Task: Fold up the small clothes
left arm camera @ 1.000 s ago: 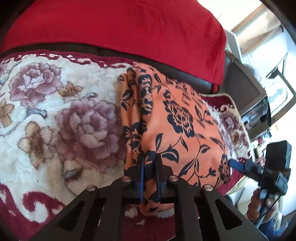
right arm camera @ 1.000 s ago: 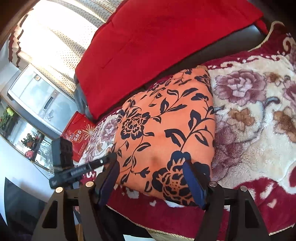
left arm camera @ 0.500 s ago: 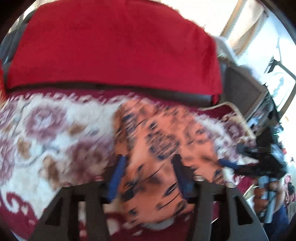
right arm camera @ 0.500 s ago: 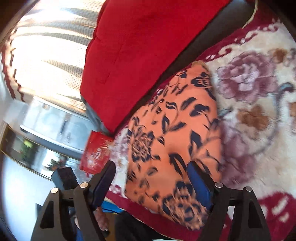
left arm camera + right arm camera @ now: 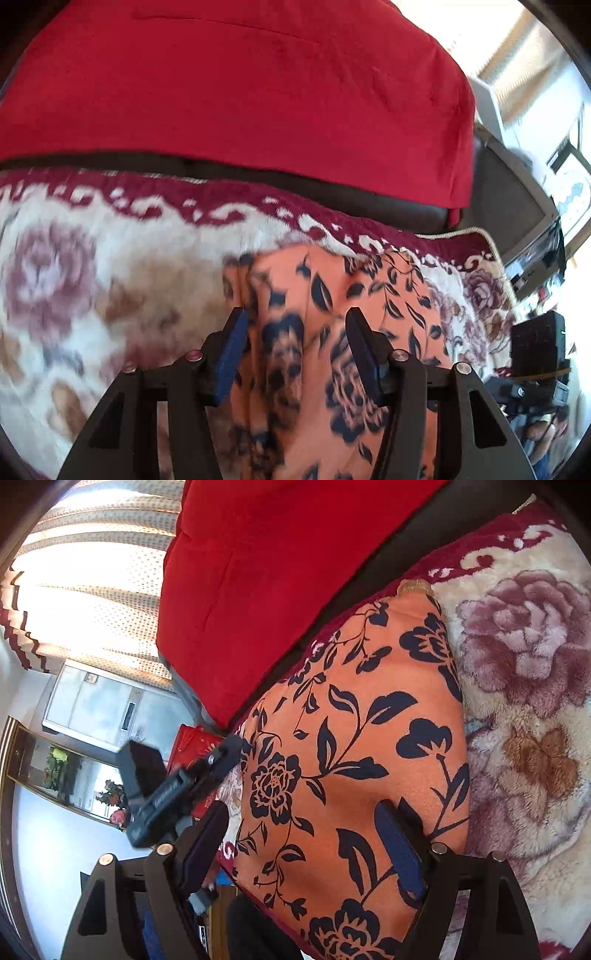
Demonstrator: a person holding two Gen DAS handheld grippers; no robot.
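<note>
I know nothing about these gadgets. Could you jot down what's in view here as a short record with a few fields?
Setting: sofa seat under a plush floral blanket, with a red cushion behind.
Garment: orange cloth with dark flowers, lying folded on the blanket.
Left gripper: above the garment, jaws apart and closing, not pressing the cloth.
Right gripper: jaws wide open over the garment's near edge, gripping nothing.
Background: dotted curtains at a bright window.

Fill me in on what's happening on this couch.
A person with a gripper in each hand is folding an orange floral garment on a flowered blanket. The garment lies folded in a compact block. The left gripper has its jaws closing, not pressing the cloth; the right gripper is open over the near edge. Neither holds the garment.
</note>
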